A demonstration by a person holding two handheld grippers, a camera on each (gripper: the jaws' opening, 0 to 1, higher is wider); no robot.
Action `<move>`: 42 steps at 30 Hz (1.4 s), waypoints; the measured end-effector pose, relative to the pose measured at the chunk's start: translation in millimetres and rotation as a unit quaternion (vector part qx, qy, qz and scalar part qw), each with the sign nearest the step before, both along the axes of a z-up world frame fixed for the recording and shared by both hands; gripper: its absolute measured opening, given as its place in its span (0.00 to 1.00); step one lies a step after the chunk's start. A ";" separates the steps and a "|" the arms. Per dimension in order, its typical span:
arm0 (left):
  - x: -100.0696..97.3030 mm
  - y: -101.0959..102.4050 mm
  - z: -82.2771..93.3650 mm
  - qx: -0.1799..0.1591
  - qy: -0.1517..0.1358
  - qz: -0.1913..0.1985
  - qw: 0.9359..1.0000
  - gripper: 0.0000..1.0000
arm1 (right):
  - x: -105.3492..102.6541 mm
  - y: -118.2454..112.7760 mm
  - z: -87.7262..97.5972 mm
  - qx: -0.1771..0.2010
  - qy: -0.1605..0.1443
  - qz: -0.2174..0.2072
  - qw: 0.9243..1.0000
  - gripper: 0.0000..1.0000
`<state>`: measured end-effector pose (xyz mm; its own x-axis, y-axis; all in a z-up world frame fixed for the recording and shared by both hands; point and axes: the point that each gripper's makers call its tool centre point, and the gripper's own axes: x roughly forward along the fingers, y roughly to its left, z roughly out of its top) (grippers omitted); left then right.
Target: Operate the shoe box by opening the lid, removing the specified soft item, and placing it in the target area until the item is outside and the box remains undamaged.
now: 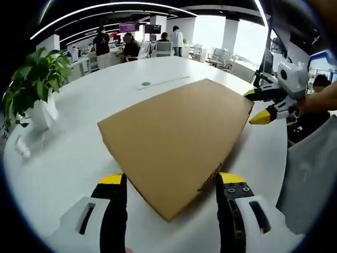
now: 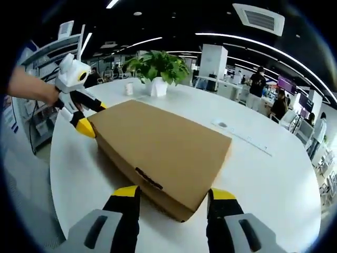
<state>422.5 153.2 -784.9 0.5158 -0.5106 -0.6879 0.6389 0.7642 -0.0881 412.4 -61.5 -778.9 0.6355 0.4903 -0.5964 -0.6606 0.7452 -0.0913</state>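
while lid hides the shoe box (image 1: 179,139) contents, left tool (image 1: 171,182) agape unladen, right tool (image 2: 171,196) likewise

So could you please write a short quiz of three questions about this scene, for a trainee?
1. True or false: the lid of the flat brown cardboard shoe box is closed.
2. Multiple choice: how do the yellow-tipped jaws of the left gripper stand? A) open, one on each side of a box corner; B) shut on the lid; C) shut on a cloth.
3. Short answer: what stands in the white pot on the round white table?

Key
1. True; no flap is raised in either view.
2. A.
3. A green leafy plant. Note that the right gripper is also open at another box corner.
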 end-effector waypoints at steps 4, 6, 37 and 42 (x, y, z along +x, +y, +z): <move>-6.3 7.4 -0.3 0.003 0.004 -0.005 1.000 0.68 | -10.8 5.7 0.8 0.002 0.001 0.006 1.000 0.46; -9.5 10.7 -0.5 0.003 0.003 -0.006 1.000 0.67 | -15.0 8.3 0.1 0.001 -0.001 0.008 1.000 0.45; -62.5 44.5 5.4 0.000 -0.002 -0.007 1.000 0.67 | -57.1 40.3 2.4 0.012 0.010 0.041 0.999 0.35; -66.4 50.9 4.9 0.016 -0.015 -0.009 1.000 0.63 | -57.7 43.0 2.3 0.021 0.008 0.040 0.999 0.35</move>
